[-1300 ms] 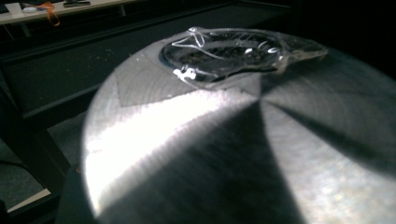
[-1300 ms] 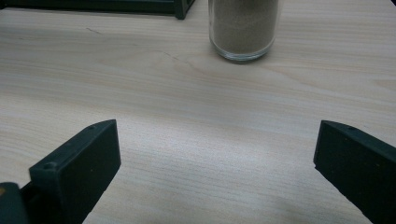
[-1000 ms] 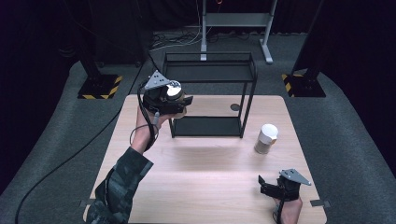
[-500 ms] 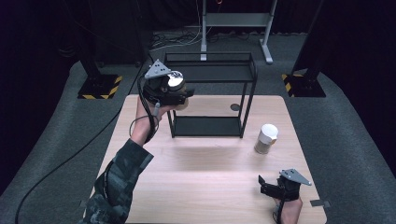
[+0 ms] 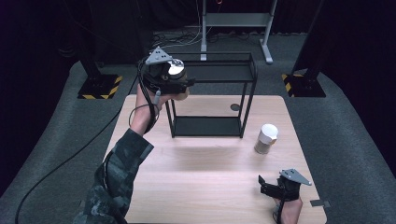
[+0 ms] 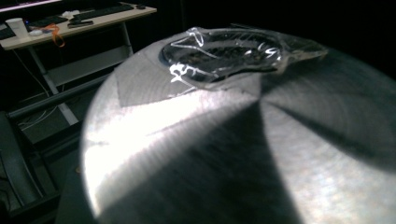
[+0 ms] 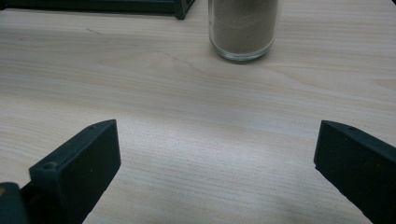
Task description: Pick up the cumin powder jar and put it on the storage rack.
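Jar with the shiny silver lid [image 5: 175,70] was in our left gripper [image 5: 180,81], held up high beside the left end of the black wire rack [image 5: 212,95], near its top shelf. Our left jaws were closed tight on the jar. In the left gripper view the lid [image 6: 243,140] looked very big and close, with a bit of clear crinkly plastic [image 6: 229,49] on it. We could not see the jaws themselves there, because the lid was in front of them.

A second before, we held the jar lower, down near the middle of the rack's left side. Half a second before, it was a bit higher. Now it was up by the top of the rack, and our left hand and sleeve [image 5: 119,172] had gone up with it. Our grip on the jar was the same the whole time.

Our right gripper [image 5: 273,186] lay at the near right corner of the wooden table [image 5: 201,186], and it had not moved. Its two black jaws were wide apart and held nothing, with bare table between them. A second jar [image 5: 266,138] with a white lid stood on the table to the right of the rack, in the same spot as before. In the right gripper view we saw its glass bottom [image 7: 243,28], full of something sandy brown, well apart from the jaws
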`<state>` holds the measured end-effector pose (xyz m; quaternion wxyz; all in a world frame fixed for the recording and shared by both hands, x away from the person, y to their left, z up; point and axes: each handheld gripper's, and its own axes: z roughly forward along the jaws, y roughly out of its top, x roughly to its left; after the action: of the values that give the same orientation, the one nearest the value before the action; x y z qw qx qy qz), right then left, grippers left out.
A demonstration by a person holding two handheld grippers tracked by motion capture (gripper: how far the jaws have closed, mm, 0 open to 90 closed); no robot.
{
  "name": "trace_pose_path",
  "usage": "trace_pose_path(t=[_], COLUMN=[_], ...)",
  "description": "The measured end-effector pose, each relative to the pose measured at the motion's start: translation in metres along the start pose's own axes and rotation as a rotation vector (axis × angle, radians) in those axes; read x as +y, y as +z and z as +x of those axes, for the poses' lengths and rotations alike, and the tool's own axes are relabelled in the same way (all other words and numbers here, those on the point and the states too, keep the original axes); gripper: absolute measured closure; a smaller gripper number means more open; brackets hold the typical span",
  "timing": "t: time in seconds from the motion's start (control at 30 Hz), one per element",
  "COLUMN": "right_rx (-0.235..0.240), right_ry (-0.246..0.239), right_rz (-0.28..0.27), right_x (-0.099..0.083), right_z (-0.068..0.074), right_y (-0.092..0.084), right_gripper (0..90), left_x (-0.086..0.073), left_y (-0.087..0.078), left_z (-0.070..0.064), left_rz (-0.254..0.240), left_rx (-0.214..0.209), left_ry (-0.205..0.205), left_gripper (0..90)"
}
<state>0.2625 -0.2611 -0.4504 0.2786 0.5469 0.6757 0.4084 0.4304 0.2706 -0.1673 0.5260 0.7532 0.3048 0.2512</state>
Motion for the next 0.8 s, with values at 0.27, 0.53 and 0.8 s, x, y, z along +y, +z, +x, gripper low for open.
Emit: trace_pose_path(t=[0.27,0.53,0.8], right_rx=[0.000,0.002,0.005], right_ry=[-0.003,-0.007,-0.007], right_rz=[0.000,0.002,-0.001], right_x=[0.000,0.000,0.000], right_z=[0.000,0.000,-0.001], right_y=[0.000,0.000,0.000], right_gripper=[0.0,0.0,0.0], left_x=[0.017,0.034,0.047], left_y=[0.011,0.025,0.043], left_z=[0.007,0.013,0.024], left_rz=[0.019,0.046,0.083], left_rx=[0.025,0.051,0.069], left_ry=[-0.009,-0.018,-0.042], left_gripper=[31.4,31.5,31.4])
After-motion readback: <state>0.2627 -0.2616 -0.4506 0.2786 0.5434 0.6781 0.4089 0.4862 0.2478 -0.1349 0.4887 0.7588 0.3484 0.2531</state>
